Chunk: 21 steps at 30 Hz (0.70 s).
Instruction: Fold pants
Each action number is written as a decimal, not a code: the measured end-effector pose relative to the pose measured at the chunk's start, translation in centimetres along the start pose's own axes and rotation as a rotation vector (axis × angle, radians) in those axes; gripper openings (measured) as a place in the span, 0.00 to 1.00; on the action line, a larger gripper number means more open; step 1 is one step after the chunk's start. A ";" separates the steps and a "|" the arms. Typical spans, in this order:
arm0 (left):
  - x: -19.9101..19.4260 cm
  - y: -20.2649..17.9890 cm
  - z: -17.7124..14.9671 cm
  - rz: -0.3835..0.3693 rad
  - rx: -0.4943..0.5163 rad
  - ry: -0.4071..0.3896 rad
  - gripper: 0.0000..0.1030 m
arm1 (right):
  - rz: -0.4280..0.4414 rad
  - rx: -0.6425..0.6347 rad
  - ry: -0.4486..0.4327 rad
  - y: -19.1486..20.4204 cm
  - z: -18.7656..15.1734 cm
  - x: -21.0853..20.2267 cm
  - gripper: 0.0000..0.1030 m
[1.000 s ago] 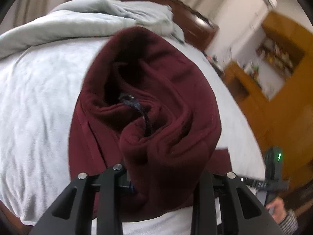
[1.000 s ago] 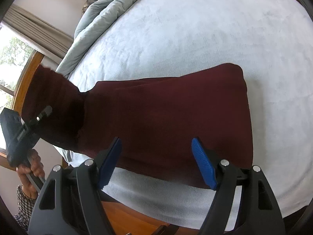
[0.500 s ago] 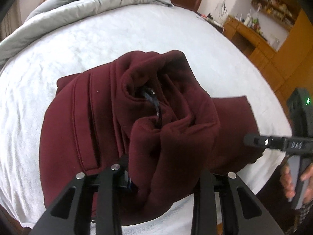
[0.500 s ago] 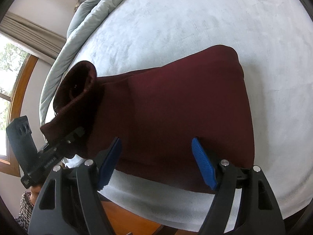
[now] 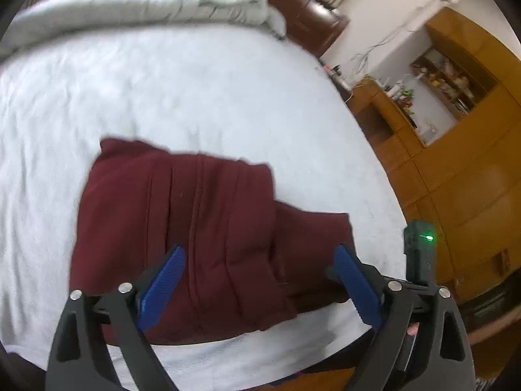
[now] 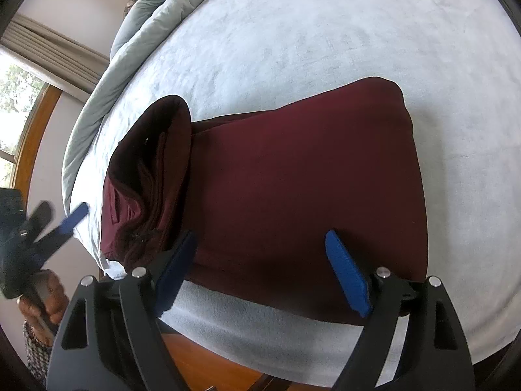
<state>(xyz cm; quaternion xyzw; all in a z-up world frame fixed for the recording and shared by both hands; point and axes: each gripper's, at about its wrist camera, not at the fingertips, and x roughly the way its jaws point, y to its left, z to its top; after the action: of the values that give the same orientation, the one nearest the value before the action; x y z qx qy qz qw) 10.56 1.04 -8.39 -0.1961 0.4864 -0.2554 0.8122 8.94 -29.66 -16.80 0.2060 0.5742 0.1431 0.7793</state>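
The dark red pants [image 5: 182,228] lie on the white bed sheet [image 5: 195,97] near its front edge, with one end folded over on top of the rest. In the right wrist view the pants [image 6: 309,179] show the folded-over end bunched at the left. My left gripper [image 5: 259,280] is open and empty just above the pants, its blue pads apart. My right gripper [image 6: 262,270] is open and empty over the front edge of the pants. The left gripper also shows at the left of the right wrist view [image 6: 49,224].
A grey duvet [image 5: 146,0] is bunched at the far side of the bed. A dark wooden headboard [image 5: 312,13] and orange wooden cabinets [image 5: 456,163] stand to the right. The bed's front edge and wooden floor [image 6: 211,352] are just below the grippers.
My left gripper has let go of the bunched pants end, which now lies folded over on the rest. The left gripper has opened and pulled back. The right gripper stays open.
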 end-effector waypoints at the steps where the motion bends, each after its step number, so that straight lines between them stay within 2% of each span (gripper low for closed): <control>1: 0.8 0.3 -0.2 0.005 -0.012 0.022 0.88 | -0.002 0.000 0.001 0.0 -0.1 0.0 0.79; 2: 1.1 0.9 -0.5 0.008 -0.016 0.046 0.88 | -0.005 -0.002 0.002 0.1 -0.1 0.0 0.79; 4: 4.5 1.0 -2.0 -0.016 -0.042 0.171 0.88 | -0.010 -0.006 0.003 0.4 0.0 0.0 0.79; 5: 5.5 1.3 -2.5 -0.014 -0.043 0.197 0.87 | -0.008 -0.005 0.002 0.5 0.1 -0.1 0.79; 7: 5.7 0.9 -3.2 0.005 -0.004 0.179 0.87 | 0.008 -0.010 -0.003 0.9 0.3 -0.4 0.79; 10: 2.8 1.1 -2.7 -0.060 -0.051 0.122 0.87 | 0.027 -0.064 -0.026 2.6 0.7 -1.1 0.79; 11: 0.9 1.3 -2.3 -0.068 -0.059 0.078 0.87 | 0.043 -0.085 -0.032 3.4 0.9 -1.3 0.79; 14: -2.8 2.7 -1.5 0.027 -0.054 -0.014 0.90 | 0.094 -0.132 -0.029 5.8 1.6 -1.0 0.79; 15: -3.9 3.6 -1.1 0.129 -0.051 -0.035 0.90 | 0.108 -0.146 -0.024 6.6 1.6 -0.7 0.79; 17: -4.5 5.2 -0.7 0.280 -0.039 -0.046 0.90 | 0.121 -0.187 -0.006 8.7 2.0 0.4 0.79; 18: -4.5 6.4 -0.5 0.364 -0.055 -0.030 0.90 | 0.119 -0.209 0.001 9.6 2.3 0.9 0.79; 21: -4.1 8.7 -0.7 0.363 -0.134 0.006 0.90 | 0.127 -0.244 0.033 11.9 2.9 3.0 0.79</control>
<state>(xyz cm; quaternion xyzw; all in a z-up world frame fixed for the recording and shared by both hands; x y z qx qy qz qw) 10.24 10.34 -10.86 -0.1581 0.5322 -0.0721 0.8286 12.72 -18.32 -12.80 0.1430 0.5512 0.2642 0.7784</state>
